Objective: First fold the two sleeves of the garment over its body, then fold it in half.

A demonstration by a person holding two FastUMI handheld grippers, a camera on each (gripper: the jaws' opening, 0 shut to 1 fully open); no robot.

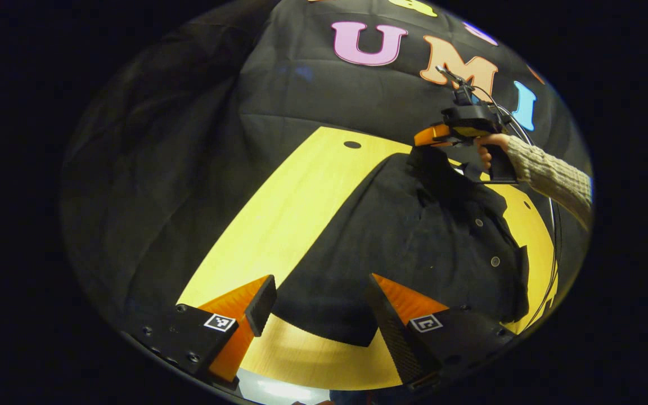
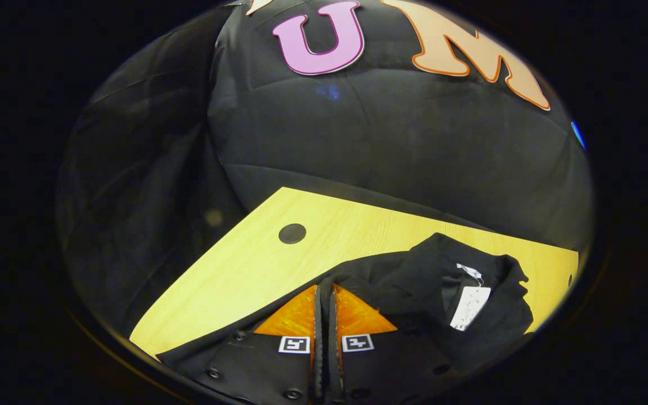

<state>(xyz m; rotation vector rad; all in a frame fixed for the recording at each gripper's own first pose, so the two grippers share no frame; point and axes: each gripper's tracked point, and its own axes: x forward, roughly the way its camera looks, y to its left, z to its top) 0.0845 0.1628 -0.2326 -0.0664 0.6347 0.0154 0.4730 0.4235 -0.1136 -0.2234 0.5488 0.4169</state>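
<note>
A black button-up garment [image 1: 414, 236] lies spread on the yellow wooden table [image 1: 279, 225]. My left gripper [image 1: 321, 306] hovers open over the garment's near edge, one finger to each side of the dark cloth. At the far end, my right gripper [image 1: 422, 136] is held by a hand in a knit sleeve, and the fabric rises in a peak to its tips. In the right gripper view, my right gripper [image 2: 324, 291] is shut, with a thin fold of the garment [image 2: 414, 281] pinched between its fingers. The collar with a white label [image 2: 470, 306] lies just to the right.
A round dark hole [image 2: 292, 233] sits in the table [image 2: 256, 264] near its far corner. A cable [image 1: 554, 225] hangs down by the table's right edge. Bare wood lies to the left of the garment, and black cloth walls stand behind the table.
</note>
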